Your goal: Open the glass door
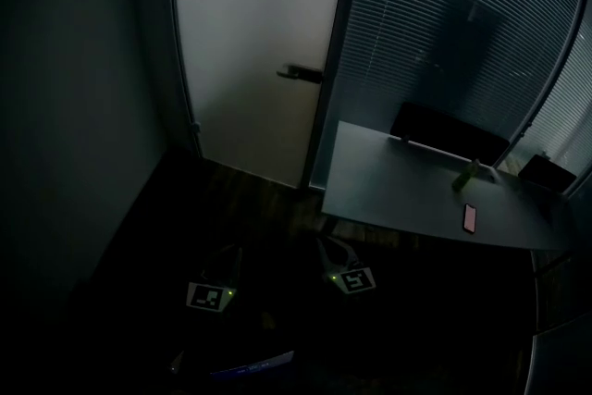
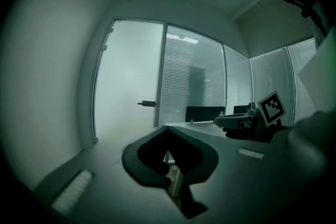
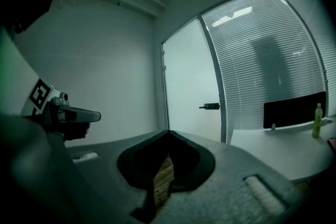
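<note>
Frosted glass door [image 1: 250, 32] shut at room's far side, beside slatted-blind partition [image 1: 444, 32]; lever handle [image 1: 302, 73] at its right edge. Left gripper [image 2: 167, 129], right gripper [image 3: 168, 132]: jaws pressed together, empty, well apart from door. Panel likely heavy, rigid, slick, breakable; take hold at lever, not glass

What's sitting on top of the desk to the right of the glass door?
On the desk: a green bottle, a phone lying flat near the front edge, and a dark panel standing along the back. Anything behind the panel is covered.
</note>
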